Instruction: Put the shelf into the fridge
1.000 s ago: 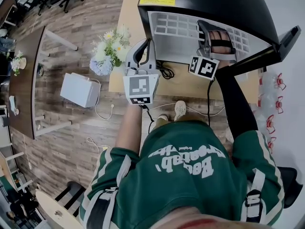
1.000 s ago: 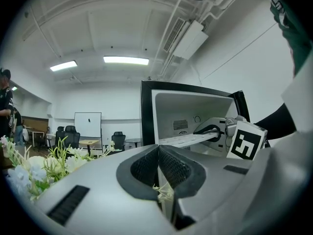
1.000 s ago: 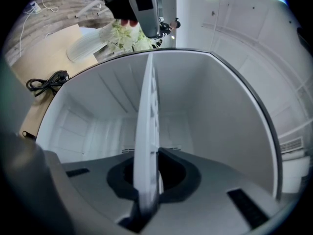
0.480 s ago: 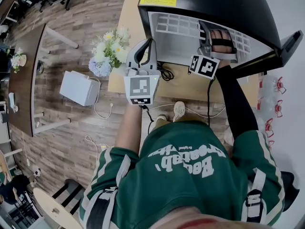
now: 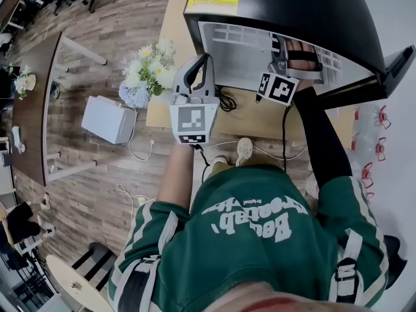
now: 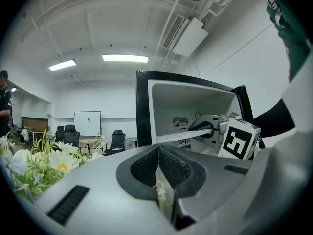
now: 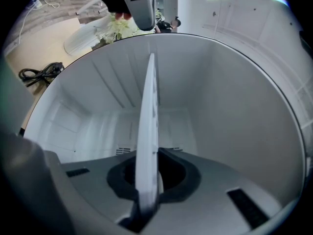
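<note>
Inside fridge (image 5: 292, 12), shelf (image 7: 148, 131) flat, pointing at back wall (image 7: 98, 131), pinched by right fingers (image 7: 172, 173), left fingers (image 6: 145, 168) together

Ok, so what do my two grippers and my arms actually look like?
The left gripper and right gripper are light grey plastic with black pads. Each carries a white cube with black square markers and has a thin black cable. The right arm wears a long black sleeve. The left has only the short sleeve of a green shirt with white stripes and lettering.
</note>
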Available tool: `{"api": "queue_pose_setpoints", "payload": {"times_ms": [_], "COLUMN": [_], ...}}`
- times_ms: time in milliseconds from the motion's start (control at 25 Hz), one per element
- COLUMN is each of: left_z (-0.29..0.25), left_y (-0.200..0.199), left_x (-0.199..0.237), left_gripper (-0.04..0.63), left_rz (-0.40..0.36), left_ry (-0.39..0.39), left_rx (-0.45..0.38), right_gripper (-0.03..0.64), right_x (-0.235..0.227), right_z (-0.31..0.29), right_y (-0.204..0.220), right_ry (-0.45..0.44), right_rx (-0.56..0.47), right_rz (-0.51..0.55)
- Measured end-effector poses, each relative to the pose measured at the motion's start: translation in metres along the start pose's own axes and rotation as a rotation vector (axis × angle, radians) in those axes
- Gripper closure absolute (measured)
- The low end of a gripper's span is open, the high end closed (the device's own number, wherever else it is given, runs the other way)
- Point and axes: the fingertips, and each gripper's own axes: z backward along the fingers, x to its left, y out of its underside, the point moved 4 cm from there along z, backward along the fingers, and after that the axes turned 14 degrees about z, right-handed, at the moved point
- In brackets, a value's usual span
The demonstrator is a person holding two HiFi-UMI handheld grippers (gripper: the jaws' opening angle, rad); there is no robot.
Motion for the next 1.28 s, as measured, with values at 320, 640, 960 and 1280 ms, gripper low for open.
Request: {"api": "queue_pose_setpoints", "payload": {"times_ms": [320,640,960,1280], "left_z": [-0.002,0.001,0.011,0.033], "left_y": [0.001,0.001,-0.003,-0.009], "left_x": [-0.001,0.0,-0.001,0.0], "left_gripper": [0.592,0.592,0.592,0.592], "left_rz": [0.008,0.007,-0.013,-0.016], "left_ry": [-0.001,-0.002,0.019,0.037], "left_rx": [0.0,0.004,0.014,0.01], "right_gripper": [0.584,0.583,0.478,0.449], "right_x": [0.0,0.0,-0.002,0.0], "right_z": [-0.005,-0.005,0.001,0.035], "right_y": [0.002,0.002,-0.002,-0.016], "right_ry": [0.013,0.009,-0.077,-0.098], "right_rx": [0.006,0.019,0.032,0.042], "right_rz": [0.014,0.014,-0.053,-0.125]}}
